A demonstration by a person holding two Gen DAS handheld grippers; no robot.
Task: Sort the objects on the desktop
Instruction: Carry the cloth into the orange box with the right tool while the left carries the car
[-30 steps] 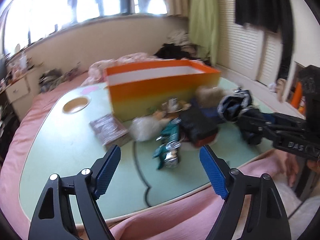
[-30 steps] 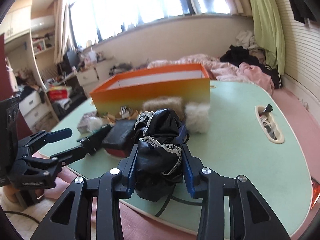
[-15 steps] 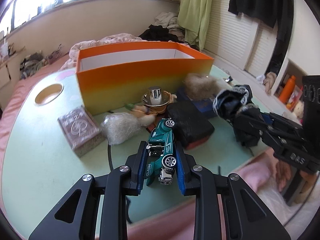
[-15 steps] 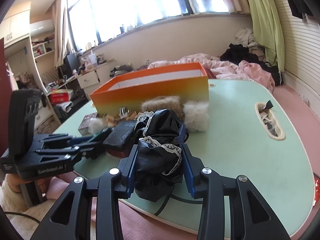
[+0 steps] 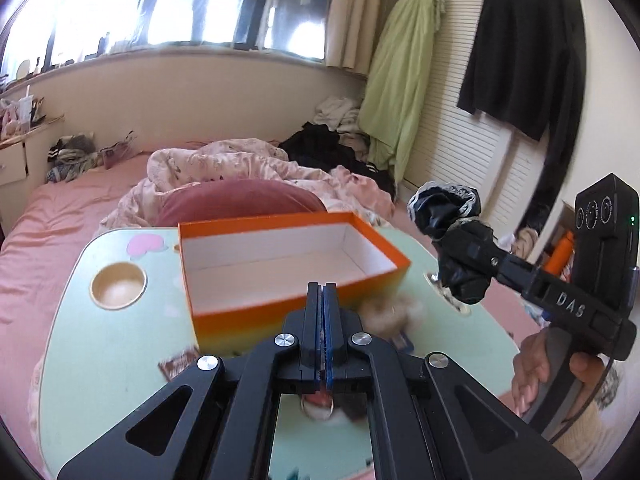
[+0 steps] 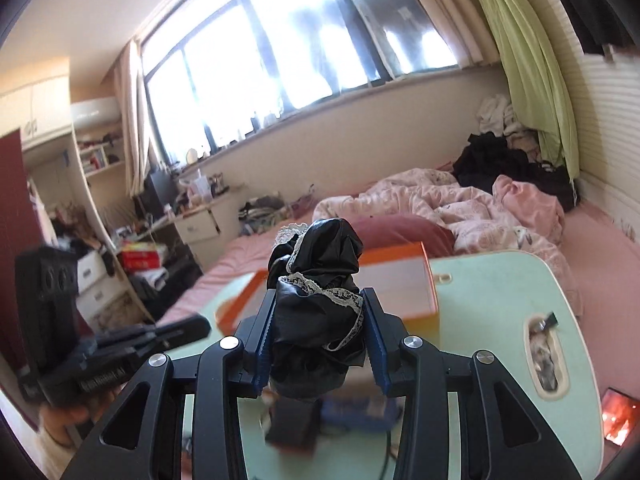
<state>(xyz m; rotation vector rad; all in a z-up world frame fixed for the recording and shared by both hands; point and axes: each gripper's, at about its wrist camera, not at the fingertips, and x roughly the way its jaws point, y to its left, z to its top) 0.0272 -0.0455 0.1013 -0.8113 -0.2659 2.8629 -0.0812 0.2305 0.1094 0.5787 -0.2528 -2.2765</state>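
My left gripper (image 5: pixel 322 286) is shut, its blue pads pressed flat together with nothing between them. It hangs above the table in front of the open orange box (image 5: pixel 280 256), whose white inside is bare. The teal toy car is not in its jaws; only a teal sliver (image 5: pixel 295 474) shows at the bottom edge. My right gripper (image 6: pixel 320 294) is shut on a crumpled black cloth with white lace (image 6: pixel 320 252), held in the air before the orange box (image 6: pixel 400 284). In the left wrist view the black cloth (image 5: pixel 444 208) hangs to the box's right.
On the pale green table (image 5: pixel 100 340) lie a fluffy beige pompom (image 5: pixel 394 312), a brown packet (image 5: pixel 178 362) and a round cup hole (image 5: pixel 118 286). A black case (image 6: pixel 292 420) lies under the right gripper. A slot with small items (image 6: pixel 546 356) is at the right. A bed lies behind.
Both grippers have risen off the table. The left jaws went from wide open, to around the toy car, to fully shut without it. The right gripper carried the black cloth up.
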